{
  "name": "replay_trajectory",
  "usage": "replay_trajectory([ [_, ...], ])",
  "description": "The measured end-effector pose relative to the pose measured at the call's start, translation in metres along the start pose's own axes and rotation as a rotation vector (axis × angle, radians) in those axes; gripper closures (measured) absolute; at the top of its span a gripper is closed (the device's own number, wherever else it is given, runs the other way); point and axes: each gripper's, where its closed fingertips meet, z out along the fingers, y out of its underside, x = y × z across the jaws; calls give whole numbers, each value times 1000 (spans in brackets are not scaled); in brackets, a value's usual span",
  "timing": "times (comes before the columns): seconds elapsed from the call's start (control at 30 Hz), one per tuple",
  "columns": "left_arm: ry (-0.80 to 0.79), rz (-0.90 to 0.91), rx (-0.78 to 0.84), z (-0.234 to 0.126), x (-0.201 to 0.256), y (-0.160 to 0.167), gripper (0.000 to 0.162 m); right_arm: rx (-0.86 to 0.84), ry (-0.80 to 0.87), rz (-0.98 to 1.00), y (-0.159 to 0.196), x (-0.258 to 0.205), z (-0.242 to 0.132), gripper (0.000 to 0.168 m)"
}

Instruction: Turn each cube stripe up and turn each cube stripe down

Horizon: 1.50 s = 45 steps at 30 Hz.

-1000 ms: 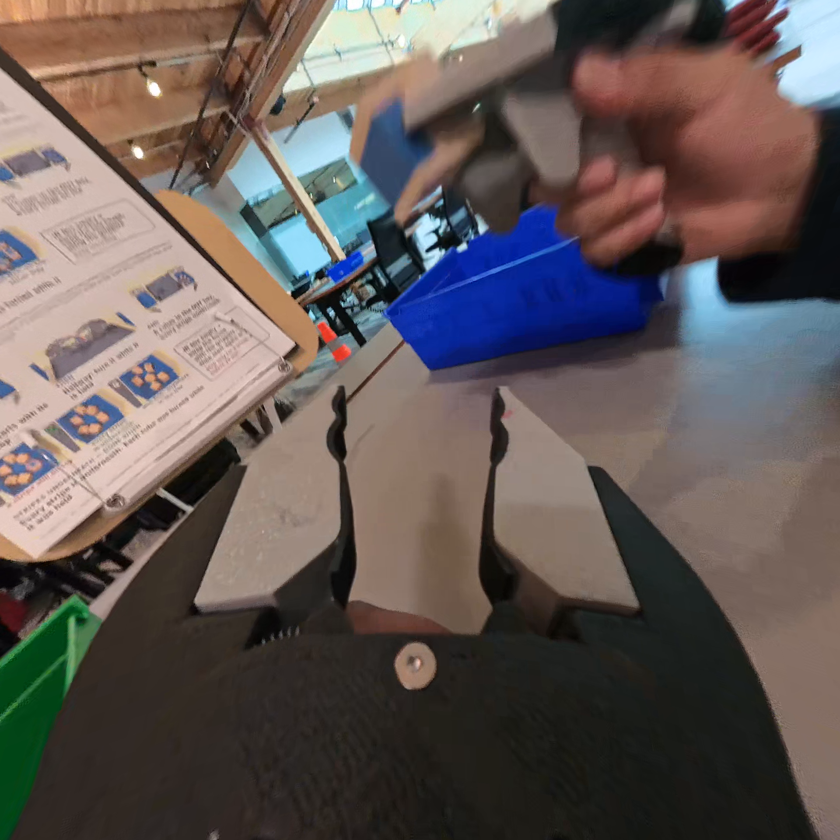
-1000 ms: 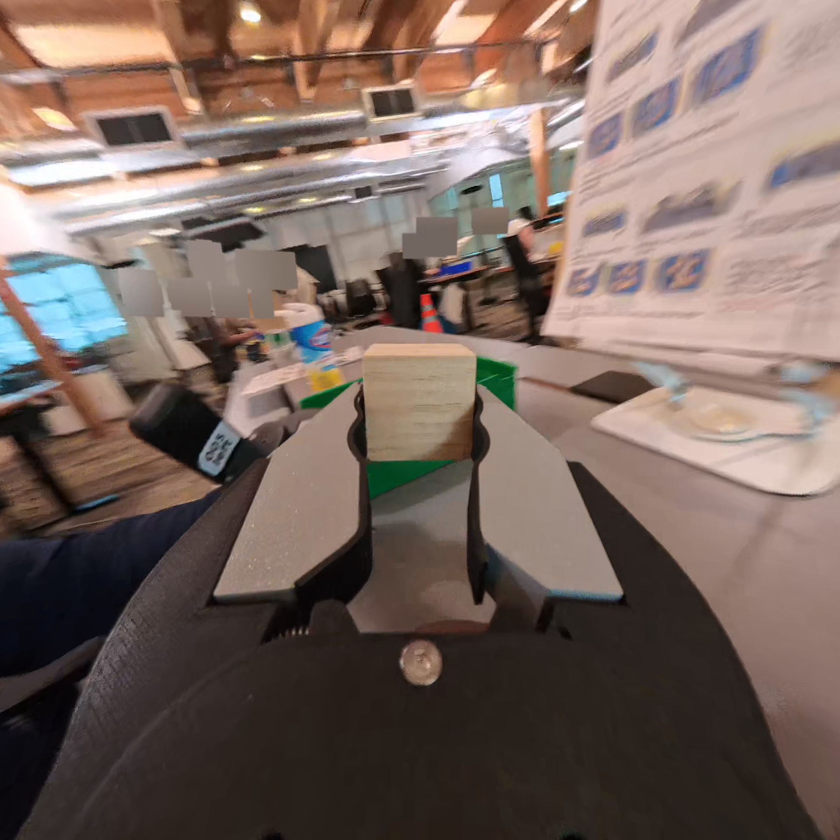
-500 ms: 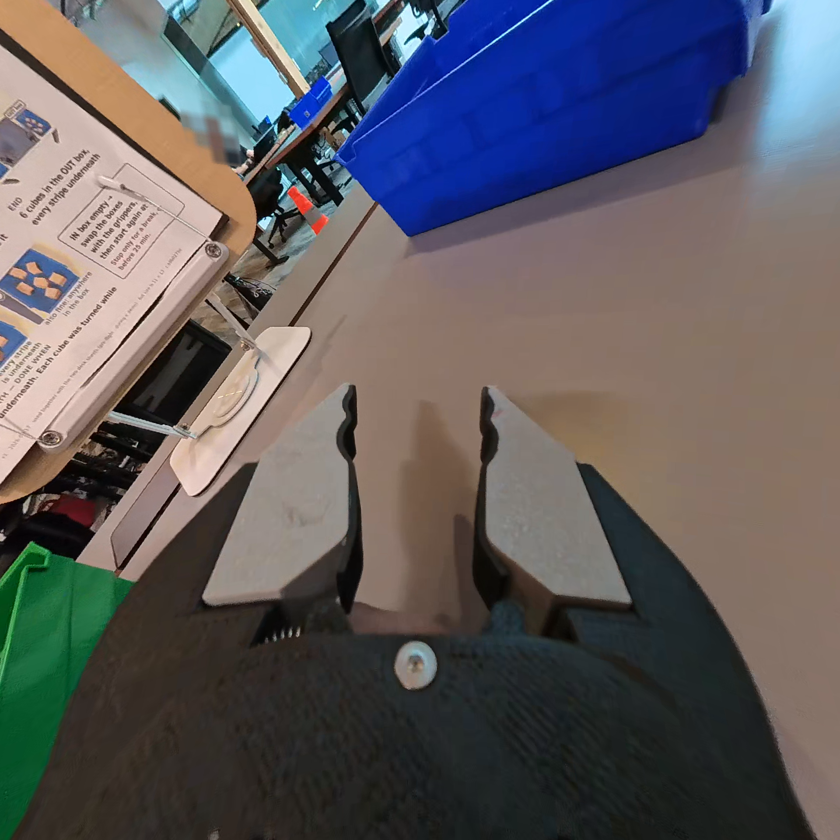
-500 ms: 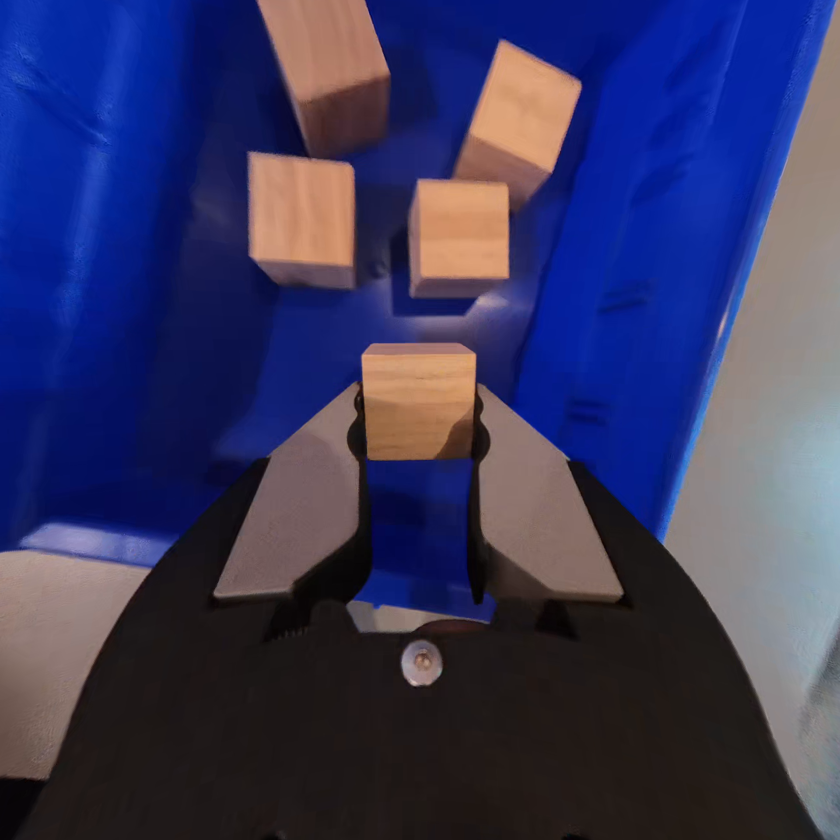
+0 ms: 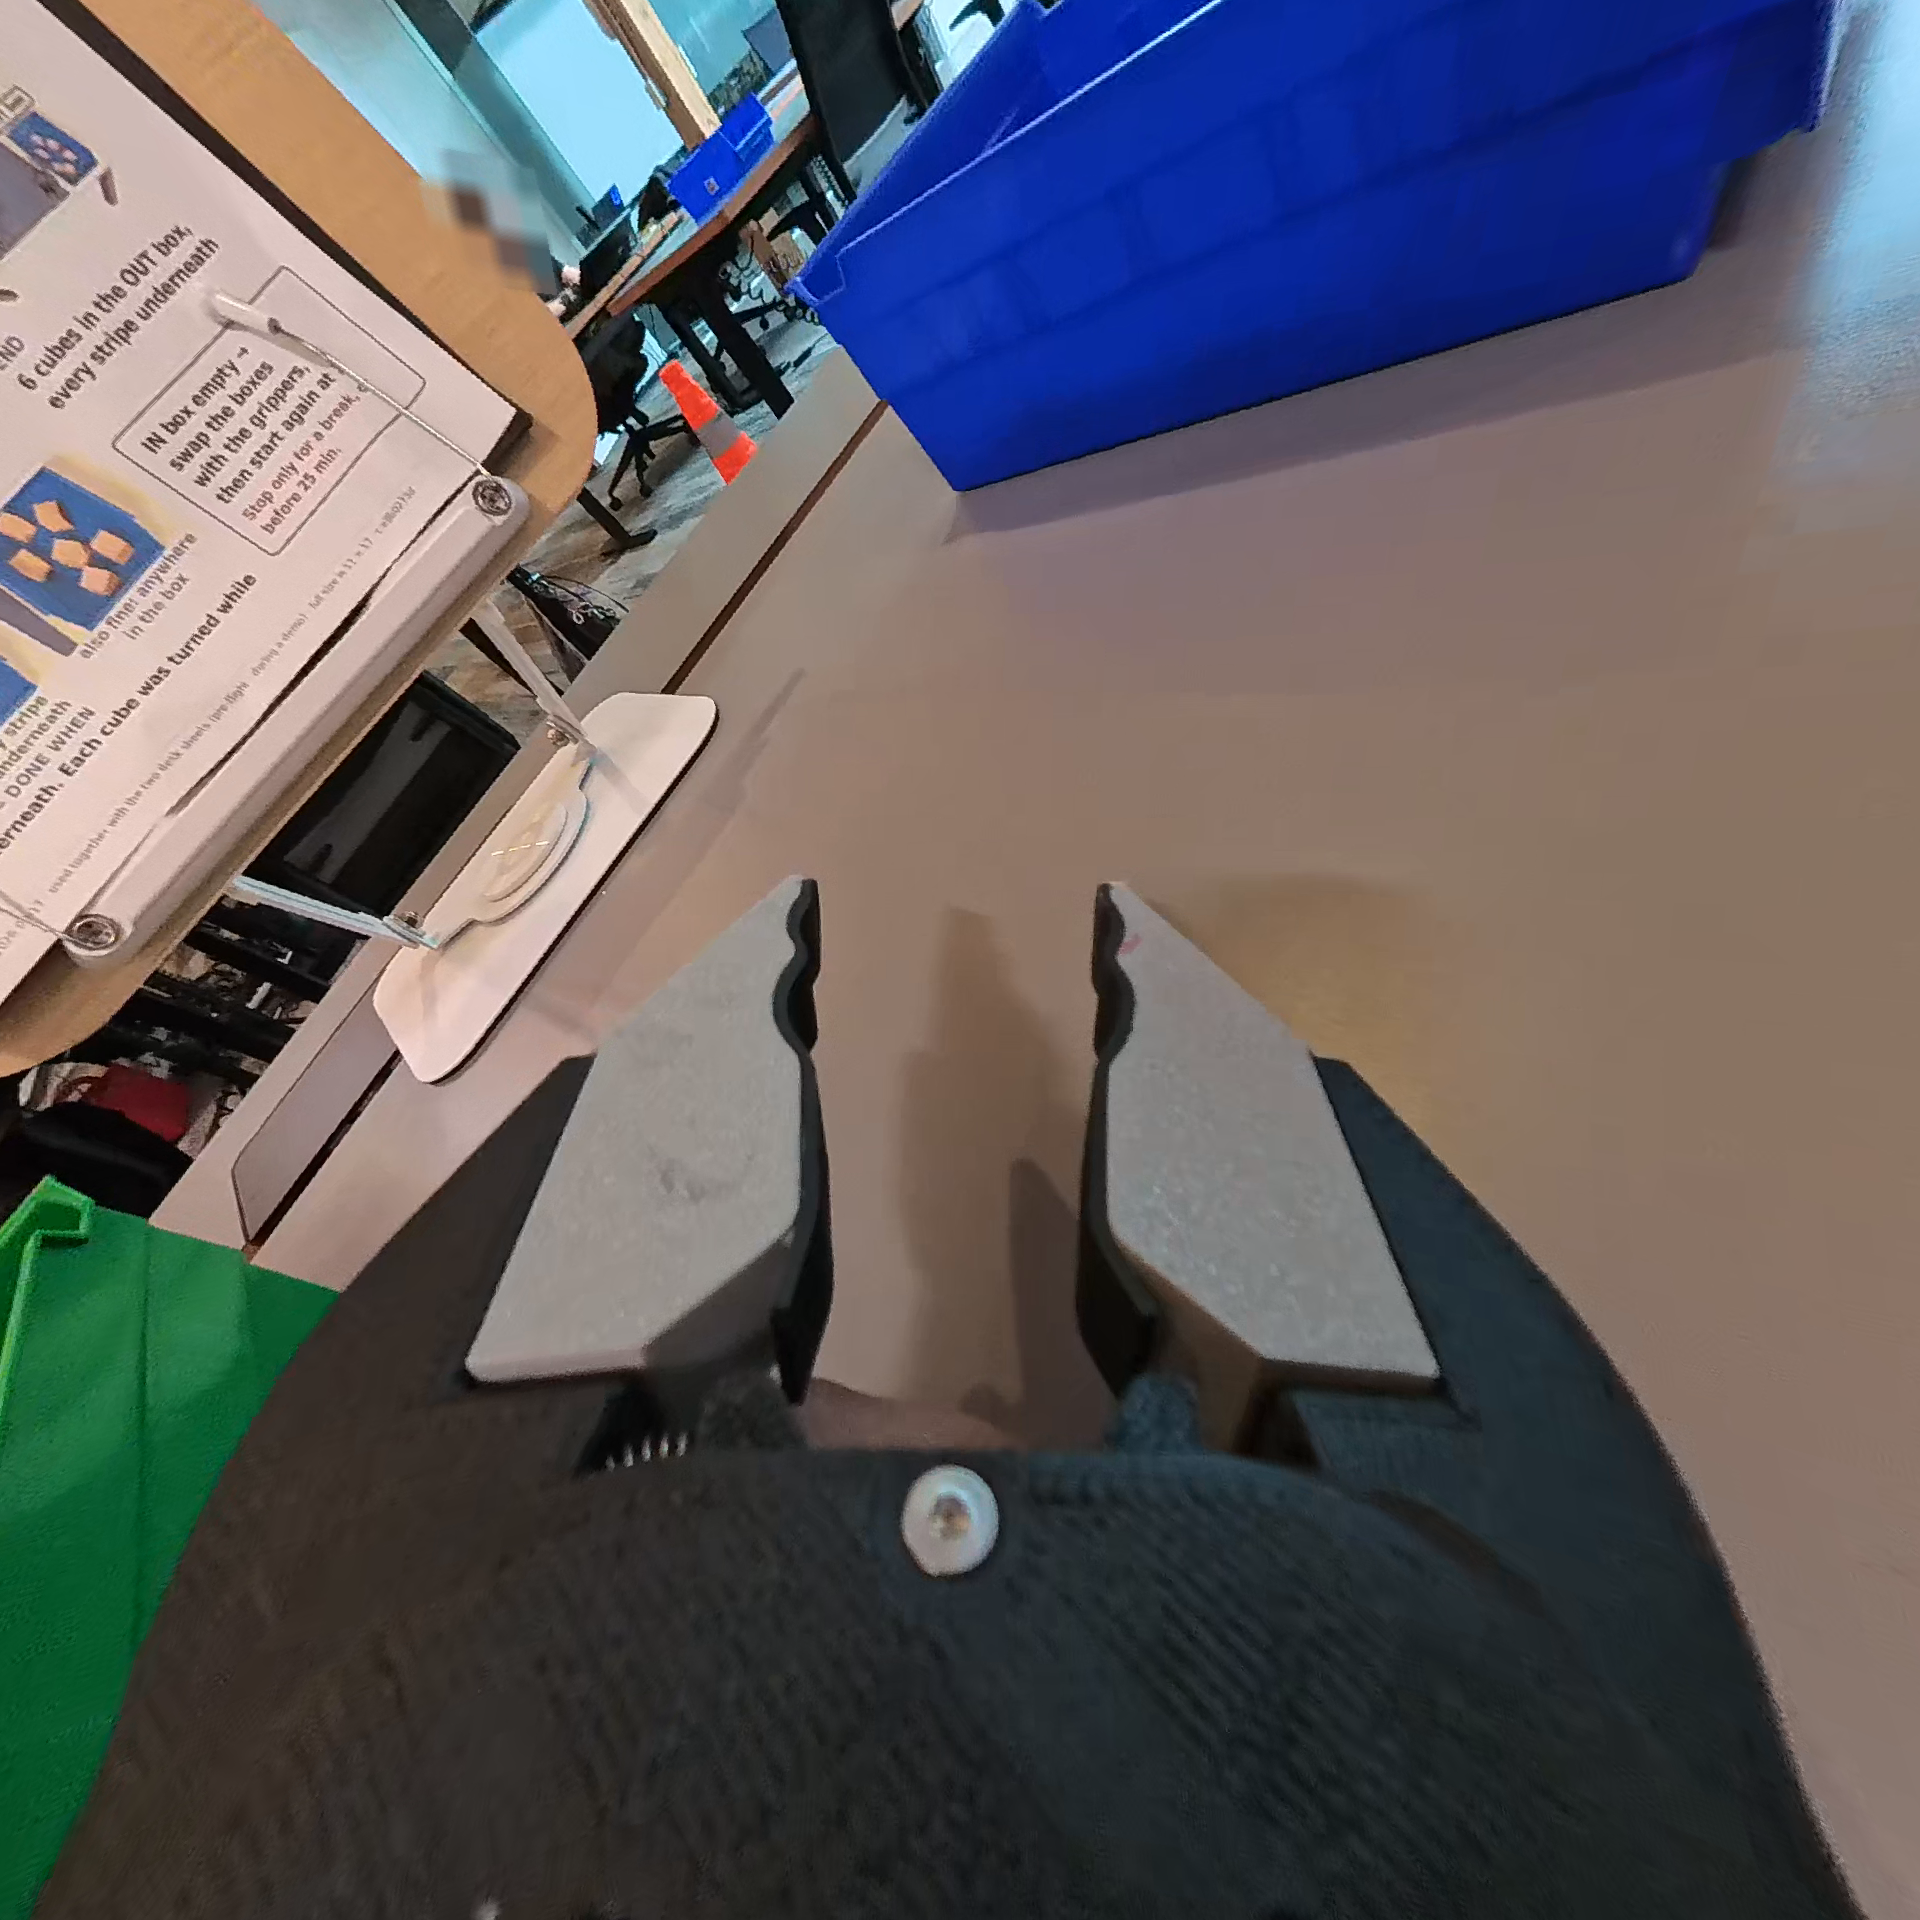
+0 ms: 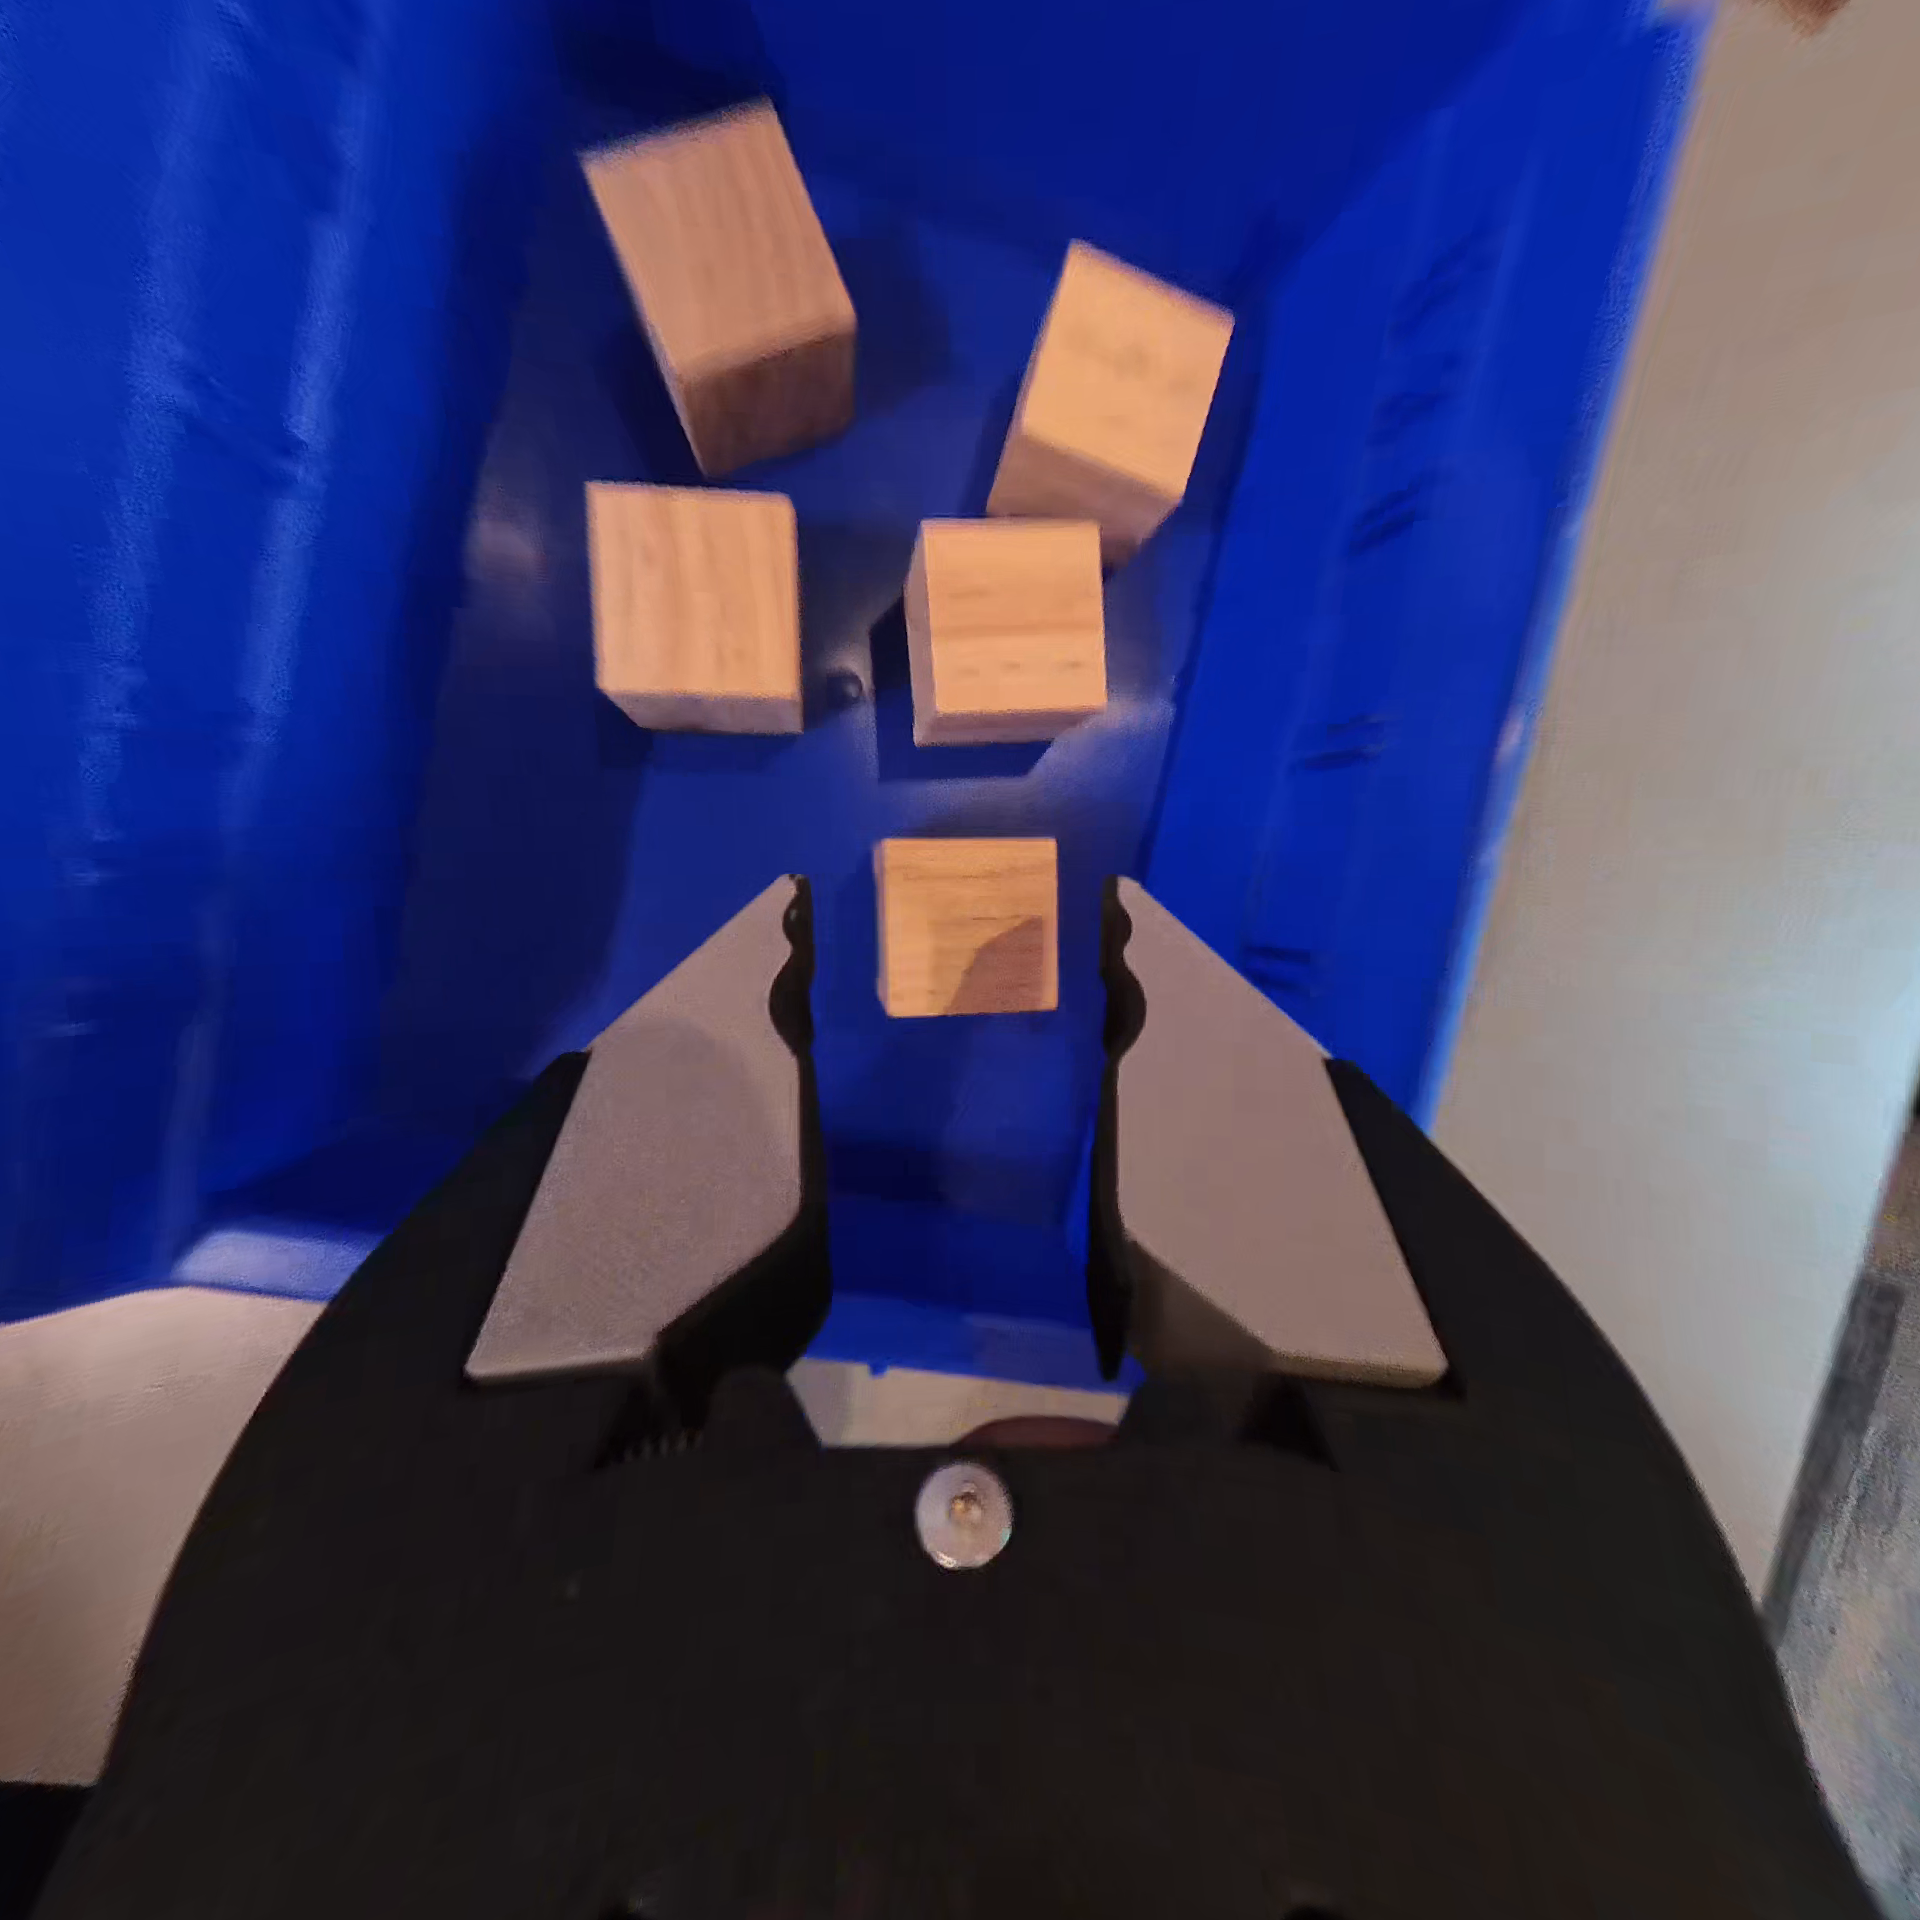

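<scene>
A: Looking down the right wrist view: right gripper (image 6: 956, 914) spread, poised over the blue bin (image 6: 260, 623). Near cube (image 6: 966, 925) sits between the fingertips with a gap on both sides, neither finger touching it.

B: Resting on the bin floor or in the air?

A: Can't tell, the frame is blurry. Four more cubes lie farther in: left cube (image 6: 694, 606), middle cube (image 6: 1006, 632), far-left cube (image 6: 722, 286) and far-right cube (image 6: 1117, 390), the far two tilted. No stripe on any face showing.

B: Left wrist view?

A: No cubes there at all. Left gripper (image 5: 954, 940) also spread, holding nothing, low over the bare grey surface (image 5: 1455, 779). The blue bin (image 5: 1299, 239) shows only from outside, well ahead and to the right, its inside hidden.

B: Anything only that view has?

A: Green bin (image 5: 104, 1455) at the lower left, by the surface edge. An instruction sheet (image 5: 156, 499) on a wooden board (image 5: 499, 343), held up by a stand with a white base (image 5: 540, 883) sitting on the surface. Orange cone (image 5: 712, 421) on the floor far behind. The right view shows just the bin and a strip of surface (image 6: 1714, 623) beside it.
</scene>
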Motion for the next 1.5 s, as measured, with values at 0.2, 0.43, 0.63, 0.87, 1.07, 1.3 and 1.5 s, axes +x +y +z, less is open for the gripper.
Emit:
replay_trajectory([
  [0.2,4,6,-11,2,2,0,112,553,-280,-135,-86,-131,-107,121],
  [0.43,-16,22,-8,1,0,1,113,670,-423,-307,-115,-271,-43,123],
  [0.63,-31,18,-20,1,-3,4,114,588,-399,-368,-101,-296,31,128],
  [0.87,-30,19,-36,3,-3,6,116,584,-447,-306,-97,-290,31,128],
  [1.07,-49,81,-59,4,1,9,116,579,-456,-286,-96,-289,31,126],
  [1.3,-82,52,-22,-2,-3,3,118,589,-414,-319,-95,-290,30,127],
  [1.5,-101,-115,156,-70,-15,-61,114,602,-419,-323,-94,-292,26,127],
])
